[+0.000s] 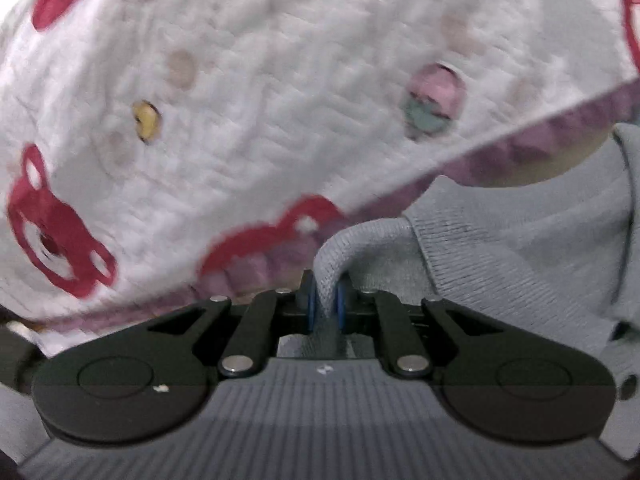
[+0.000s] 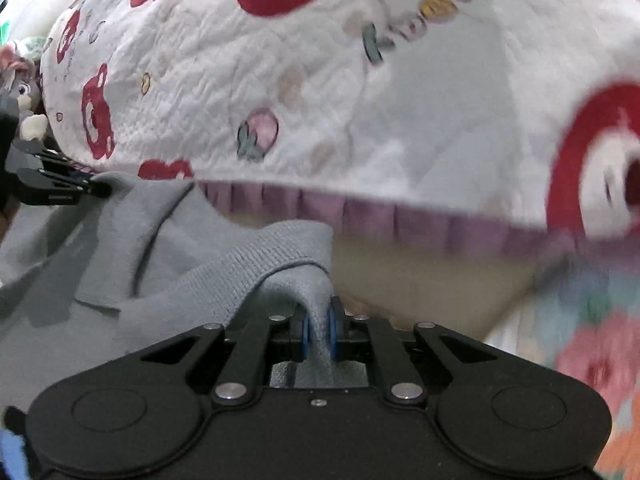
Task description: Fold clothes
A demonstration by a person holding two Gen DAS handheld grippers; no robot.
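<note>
Knitwear fills the grip of both tools: each pair of tongs is pinching a fold of the same grey-blue knitted sweater. The left tongs [image 1: 326, 304] have their blue pads pressed together on a ribbed edge of the sweater [image 1: 520, 248], and the rest of the garment runs off to their right. The right tongs [image 2: 319, 332] pinch another ribbed edge of the sweater [image 2: 120, 240], with the cloth spreading away to their left, where the left tongs also show at the far corner of the garment. So the sweater hangs or stretches between the two tools, its held edge running from one to the other, and neither hand is nearer; both already have it. Ahead of both tongs lies a white quilted bedspread [image 2: 320, 100] printed with red bears and trimmed with a purple frill. The knit looks soft and slack, with a collar-like flap folded near its middle. Whether this hold is spreading the sweater out or carrying a fold over cannot be told.
</note>
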